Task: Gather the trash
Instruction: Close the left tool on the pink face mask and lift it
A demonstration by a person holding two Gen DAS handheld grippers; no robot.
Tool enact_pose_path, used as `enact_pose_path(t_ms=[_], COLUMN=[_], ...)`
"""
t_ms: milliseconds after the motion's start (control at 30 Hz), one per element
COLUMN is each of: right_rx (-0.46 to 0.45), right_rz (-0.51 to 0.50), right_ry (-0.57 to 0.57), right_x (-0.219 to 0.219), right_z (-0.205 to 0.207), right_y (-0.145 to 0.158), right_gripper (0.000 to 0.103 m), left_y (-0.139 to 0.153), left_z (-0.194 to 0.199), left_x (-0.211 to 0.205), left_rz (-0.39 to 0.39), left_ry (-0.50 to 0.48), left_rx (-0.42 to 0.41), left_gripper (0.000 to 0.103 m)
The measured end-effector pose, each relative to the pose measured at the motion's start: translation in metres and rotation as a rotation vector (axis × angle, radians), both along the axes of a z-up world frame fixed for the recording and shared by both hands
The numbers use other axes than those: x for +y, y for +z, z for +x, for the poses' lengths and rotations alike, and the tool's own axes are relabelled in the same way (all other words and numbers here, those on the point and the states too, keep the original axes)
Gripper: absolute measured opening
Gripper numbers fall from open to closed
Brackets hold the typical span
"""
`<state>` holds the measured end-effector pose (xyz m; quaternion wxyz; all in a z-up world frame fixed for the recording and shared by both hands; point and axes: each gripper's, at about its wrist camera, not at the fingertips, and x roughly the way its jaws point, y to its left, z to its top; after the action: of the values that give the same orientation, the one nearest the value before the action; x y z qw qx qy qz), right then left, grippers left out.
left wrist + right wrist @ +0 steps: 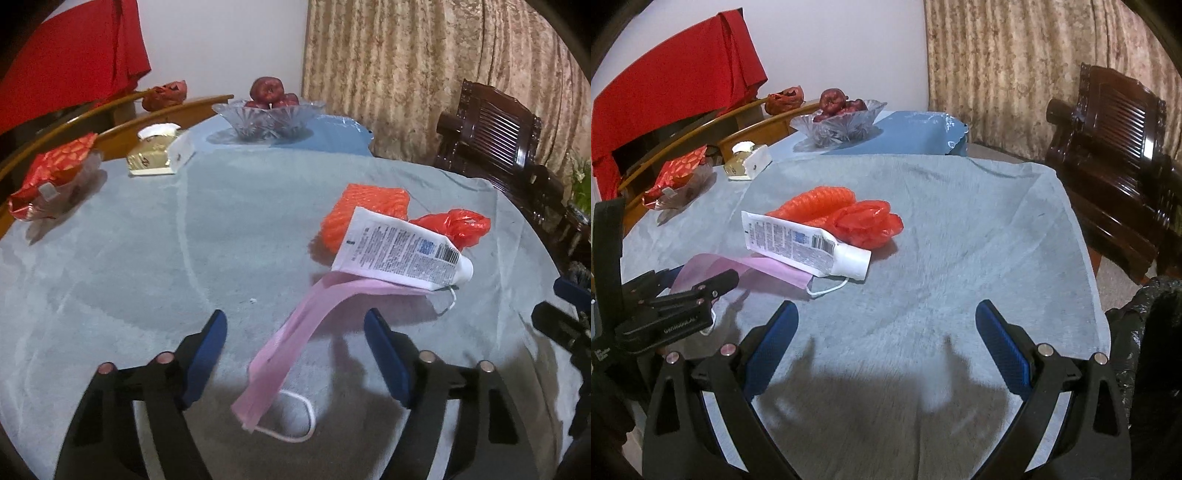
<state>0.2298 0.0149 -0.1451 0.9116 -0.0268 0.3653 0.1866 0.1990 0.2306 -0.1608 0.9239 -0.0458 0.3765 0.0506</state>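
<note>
On the grey tablecloth (129, 258), left to right: my left gripper (295, 317), jaws released and straddling the near end of a pink face mask (291, 339) without touching it; a white tube (399, 251) lying across the mask's far end; orange netting (816, 203) and a red plastic bag (868, 221) behind; my right gripper (886, 314), released over bare cloth.
</note>
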Motion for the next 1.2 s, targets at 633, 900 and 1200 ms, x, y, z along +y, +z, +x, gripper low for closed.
enact_pose_path(t_ms=[633, 900, 1200], right_rx=[-0.007, -0.008, 0.011], right_rz=[0.004, 0.002, -0.018], right_ry=[0.023, 0.064, 0.073], right_x=[0.022, 0.041, 0.063], right_z=[0.001, -0.003, 0.008], right_y=[0.003, 0.004, -0.007], right_gripper=[0.094, 0.094, 0.094], left_y=[0.017, 0.026, 0.019], left_z=[-0.042, -0.071, -0.060], left_x=[0.015, 0.060, 0.076], left_rz=[-0.084, -0.079, -0.063], left_ry=[0.064, 0.231, 0.286], left_rx=[-0.016, -0.044, -0.033], left_gripper=[0.007, 0.006, 0.006])
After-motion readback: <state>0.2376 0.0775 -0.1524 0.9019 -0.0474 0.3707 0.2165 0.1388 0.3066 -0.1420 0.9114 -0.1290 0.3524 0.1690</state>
